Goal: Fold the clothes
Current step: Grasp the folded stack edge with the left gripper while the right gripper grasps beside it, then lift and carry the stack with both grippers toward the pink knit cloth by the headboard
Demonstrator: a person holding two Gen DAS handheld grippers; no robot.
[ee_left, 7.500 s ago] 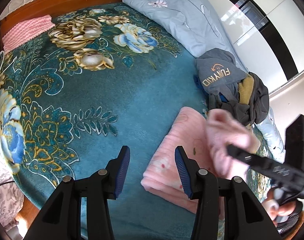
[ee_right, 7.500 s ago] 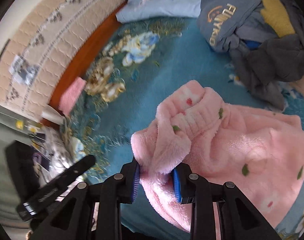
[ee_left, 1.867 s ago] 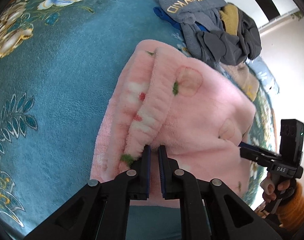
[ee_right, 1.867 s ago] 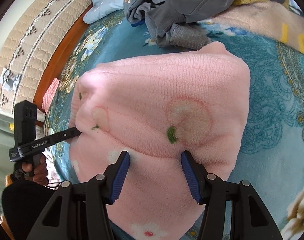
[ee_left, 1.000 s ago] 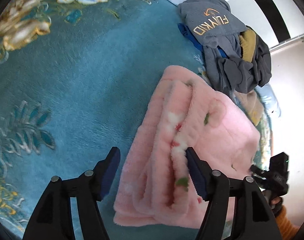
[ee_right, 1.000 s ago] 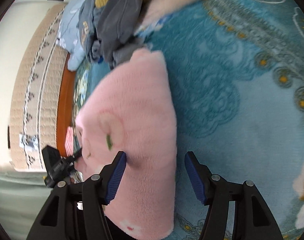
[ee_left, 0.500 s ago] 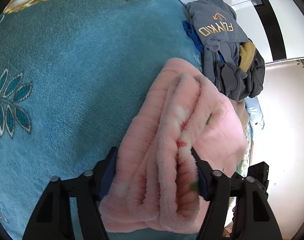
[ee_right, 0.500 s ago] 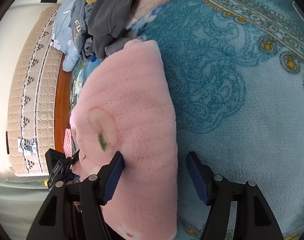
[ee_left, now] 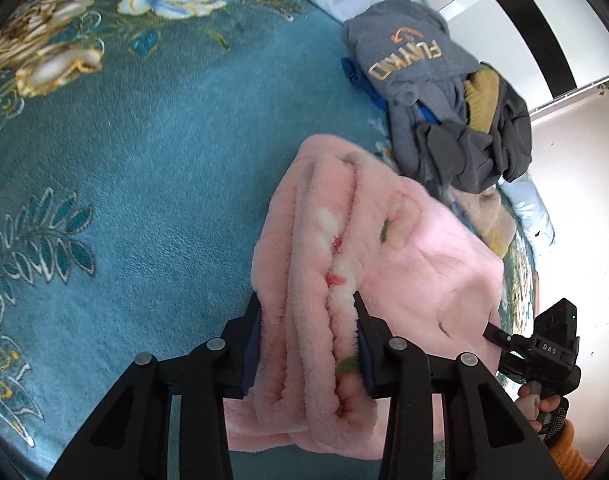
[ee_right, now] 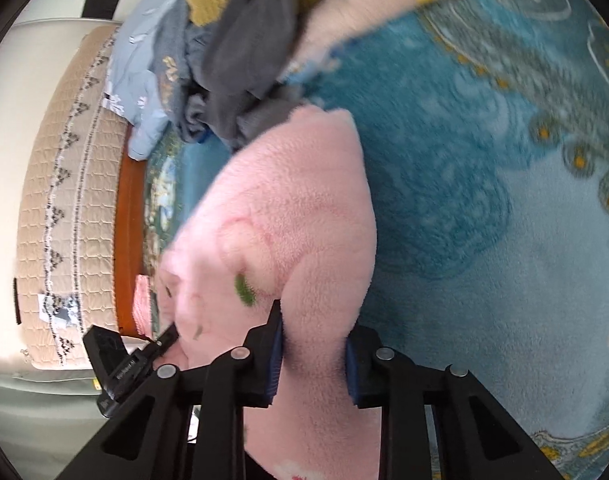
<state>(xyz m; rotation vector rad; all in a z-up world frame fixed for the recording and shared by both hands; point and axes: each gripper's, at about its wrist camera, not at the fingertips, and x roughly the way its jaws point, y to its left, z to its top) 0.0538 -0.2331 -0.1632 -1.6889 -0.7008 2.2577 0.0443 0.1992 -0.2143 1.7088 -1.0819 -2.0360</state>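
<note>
Because the folded pink fleece garment (ee_left: 368, 264), lower centre on the teal blanket (ee_left: 144, 168), looks soft, thick and light, left gripper (ee_left: 309, 344) and right gripper (ee_right: 312, 354) each clamp its stacked end layers.

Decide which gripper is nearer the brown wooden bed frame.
Left. The left gripper clamps the fluffy pink garment on the side toward the brown wooden bed frame; the right gripper clamps its opposite, farther side.
</note>
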